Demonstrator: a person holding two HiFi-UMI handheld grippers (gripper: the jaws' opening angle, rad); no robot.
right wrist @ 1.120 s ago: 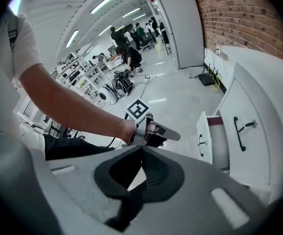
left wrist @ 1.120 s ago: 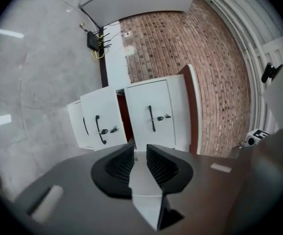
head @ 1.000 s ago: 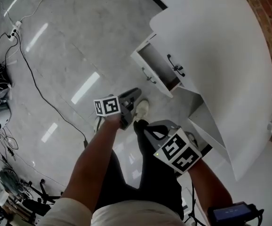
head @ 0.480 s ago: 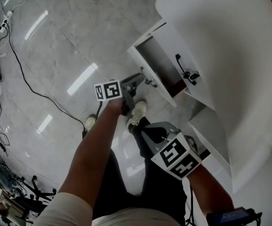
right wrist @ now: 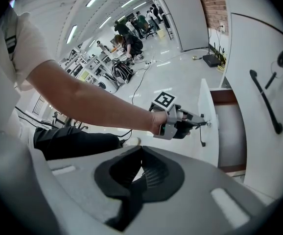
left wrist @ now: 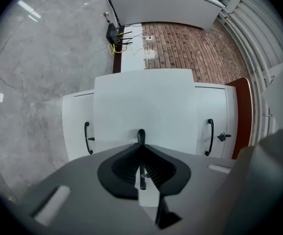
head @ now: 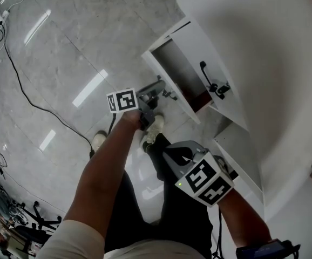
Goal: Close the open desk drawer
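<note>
The white desk [head: 264, 47] has one drawer [head: 180, 74] pulled out over the floor. Its front panel [left wrist: 141, 106] fills the left gripper view, a thin dark handle [left wrist: 140, 136] at its middle. My left gripper [left wrist: 140, 148] points almost level at the panel; its jaws are closing, with that handle between the pads. In the head view the left gripper [head: 158, 88] touches the drawer front. The right gripper view shows the left gripper [right wrist: 202, 123] at the drawer's front edge [right wrist: 206, 111]. My right gripper [right wrist: 140, 151] hangs shut and empty, lower right of the left arm [head: 172, 152].
Two cupboard doors with dark handles [left wrist: 86, 137] [left wrist: 210, 137] flank the drawer; the right one has a key [left wrist: 224, 136]. A black cable [head: 32, 90] runs over the grey floor. The person's shoe [head: 155, 125] stands just before the drawer. People work far off [right wrist: 127, 38].
Both grippers have sunk. The left one has moved forward to the drawer front, and its tips now sit at the handle. The drawer stands as far out as before.
</note>
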